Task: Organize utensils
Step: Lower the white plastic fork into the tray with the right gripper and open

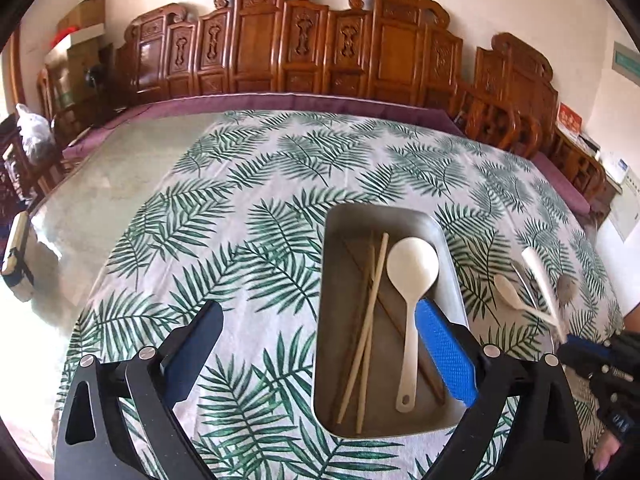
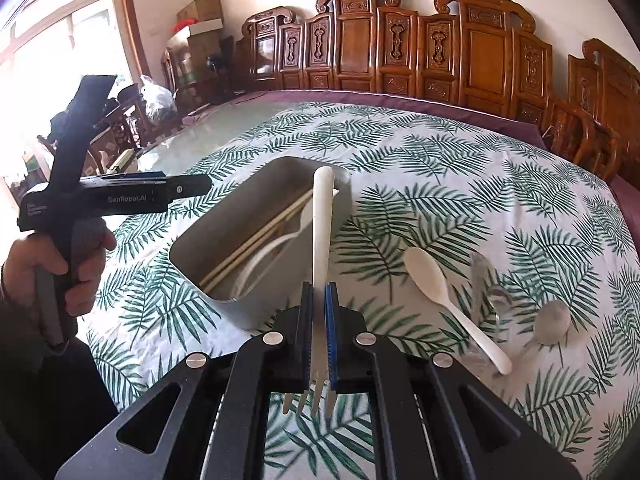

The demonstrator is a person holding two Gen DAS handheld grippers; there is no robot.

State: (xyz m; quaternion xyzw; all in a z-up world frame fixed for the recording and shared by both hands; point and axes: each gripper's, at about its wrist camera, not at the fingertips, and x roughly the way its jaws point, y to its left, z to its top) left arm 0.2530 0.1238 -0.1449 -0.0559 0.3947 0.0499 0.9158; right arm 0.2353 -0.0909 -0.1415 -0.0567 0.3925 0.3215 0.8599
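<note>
A metal tray (image 1: 336, 240) sits on the leaf-print cloth and holds light chopsticks (image 1: 371, 296), darker chopsticks and a white ladle (image 1: 412, 268). My left gripper (image 1: 318, 306) hovers over the tray's near end, open, with nothing gripped. My right gripper (image 2: 319, 292) is shut on a white plastic fork (image 2: 322, 220), whose handle points forward over the tray (image 2: 256, 308) and whose tines point back at the camera. The left wrist view shows this fork (image 1: 540, 280) lifted at the right. A white spoon (image 2: 432, 280) and a metal spoon (image 2: 552, 320) lie on the cloth to the right.
Another metal utensil (image 2: 482, 276) lies between the two spoons. Carved wooden chairs (image 1: 304, 44) line the table's far side. Bare glass tabletop (image 1: 108, 184) shows left of the cloth. A person's hand (image 2: 80, 264) grips the left gripper's handle at the left.
</note>
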